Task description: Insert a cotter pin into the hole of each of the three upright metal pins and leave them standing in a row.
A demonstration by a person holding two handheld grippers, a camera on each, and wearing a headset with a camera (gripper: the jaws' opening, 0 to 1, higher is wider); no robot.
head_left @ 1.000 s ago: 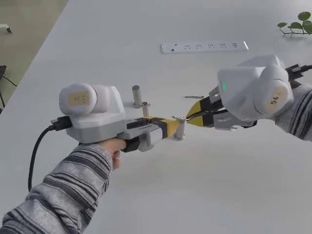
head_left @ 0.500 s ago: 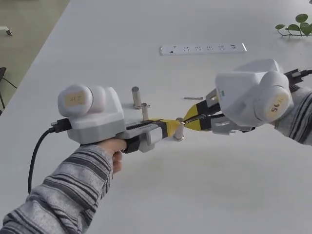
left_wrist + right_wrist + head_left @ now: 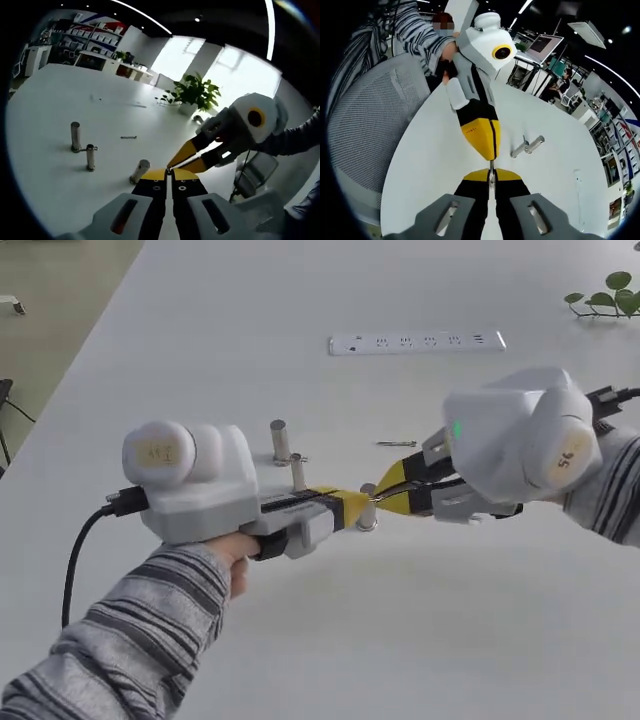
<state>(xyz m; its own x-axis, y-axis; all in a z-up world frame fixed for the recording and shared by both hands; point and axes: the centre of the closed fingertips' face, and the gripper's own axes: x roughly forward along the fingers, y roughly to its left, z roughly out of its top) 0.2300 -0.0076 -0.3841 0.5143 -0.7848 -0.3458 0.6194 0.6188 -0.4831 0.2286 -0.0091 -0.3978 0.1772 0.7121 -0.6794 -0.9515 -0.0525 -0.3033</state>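
Note:
Three upright metal pins stand on the white table. The far pin is bare, and the middle pin has a cotter pin through its top. The near pin stands just beside the meeting gripper tips. My right gripper is shut on a thin cotter pin. My left gripper is shut too, tip to tip with the right gripper, and a sliver of that cotter pin shows at its tips. The near pin stands left of the left jaws, outside them. Another cotter pin lies loose behind.
A white power strip lies at the back of the table, and a small plant stands at the far right. A black cable trails from the left gripper over the table's left edge. An office chair is near the table.
My right gripper has moved left with the cotter pin until its tips meet the left gripper's tips by the near pin. The left gripper has held nearly still.

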